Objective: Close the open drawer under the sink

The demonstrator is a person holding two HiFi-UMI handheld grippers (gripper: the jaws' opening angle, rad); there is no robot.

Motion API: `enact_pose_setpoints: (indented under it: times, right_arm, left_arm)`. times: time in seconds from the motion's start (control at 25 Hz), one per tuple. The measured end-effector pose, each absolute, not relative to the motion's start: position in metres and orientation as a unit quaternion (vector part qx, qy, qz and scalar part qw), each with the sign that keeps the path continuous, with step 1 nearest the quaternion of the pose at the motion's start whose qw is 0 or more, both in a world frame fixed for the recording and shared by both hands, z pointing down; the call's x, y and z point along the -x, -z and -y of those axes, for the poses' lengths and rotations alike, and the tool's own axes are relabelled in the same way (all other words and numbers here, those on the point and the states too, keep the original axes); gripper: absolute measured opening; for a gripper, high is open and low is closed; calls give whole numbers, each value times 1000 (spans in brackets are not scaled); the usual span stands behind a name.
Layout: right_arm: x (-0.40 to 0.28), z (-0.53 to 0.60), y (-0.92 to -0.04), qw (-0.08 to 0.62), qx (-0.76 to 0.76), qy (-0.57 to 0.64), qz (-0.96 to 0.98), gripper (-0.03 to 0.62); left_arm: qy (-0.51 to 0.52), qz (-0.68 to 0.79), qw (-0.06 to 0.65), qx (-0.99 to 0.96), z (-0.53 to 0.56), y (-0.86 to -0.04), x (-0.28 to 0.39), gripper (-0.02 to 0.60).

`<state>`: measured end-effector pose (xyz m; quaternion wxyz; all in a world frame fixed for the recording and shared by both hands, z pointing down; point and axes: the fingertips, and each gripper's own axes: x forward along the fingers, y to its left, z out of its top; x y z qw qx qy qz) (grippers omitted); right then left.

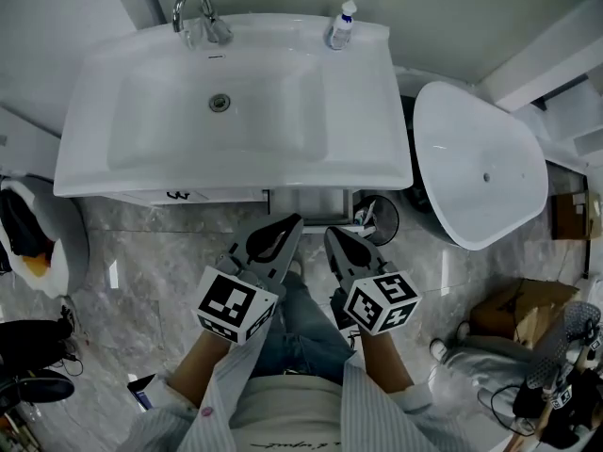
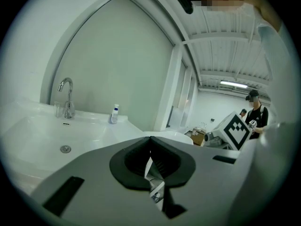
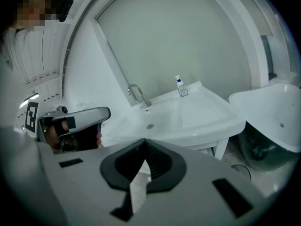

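The white sink (image 1: 236, 102) fills the top of the head view, with a chrome faucet (image 1: 193, 12) and a small bottle (image 1: 341, 26) on its back rim. Below its front edge the open drawer (image 1: 311, 201) sticks out a little. Just in front of the drawer my left gripper (image 1: 292, 222) and right gripper (image 1: 333, 235) hover side by side, both shut and holding nothing. In the left gripper view the left gripper (image 2: 150, 138) points over the sink (image 2: 47, 131). The right gripper (image 3: 143, 140) faces the sink (image 3: 188, 114) from further back.
A large white oval basin (image 1: 480, 163) stands right of the sink, with a dark round bin (image 1: 382, 217) between them. A cardboard box (image 1: 523, 309) lies on the marble floor at right. A white fixture with dark cloth (image 1: 38, 243) stands at left.
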<state>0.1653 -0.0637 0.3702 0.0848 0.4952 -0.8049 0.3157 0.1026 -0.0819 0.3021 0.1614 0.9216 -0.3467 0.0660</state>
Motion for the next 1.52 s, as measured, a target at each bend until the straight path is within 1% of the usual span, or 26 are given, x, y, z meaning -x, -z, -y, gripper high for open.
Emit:
enact_pose_setpoints:
  times: [0.24, 0.56, 0.72, 1.0, 1.52]
  right_arm:
    - [-156, 64, -376, 93, -489, -321, 806, 9]
    - [-154, 63, -400, 106, -488, -330, 801, 9]
    - [-152, 66, -420, 112, -487, -338, 798, 9]
    - [-153, 69, -454, 118, -494, -347, 789, 9]
    - [-167, 59, -529, 135, -519, -326, 779, 9]
  left_arm:
    - [-74, 342, 171, -921, 84, -311, -100, 15]
    - [-85, 346, 189, -915, 82, -345, -100, 15]
    - [-87, 349, 197, -912, 80, -368, -98, 15]
    - [-89, 360, 234, -899, 72, -414, -93, 15]
    - [-101, 362, 237, -896, 65, -488, -96, 15]
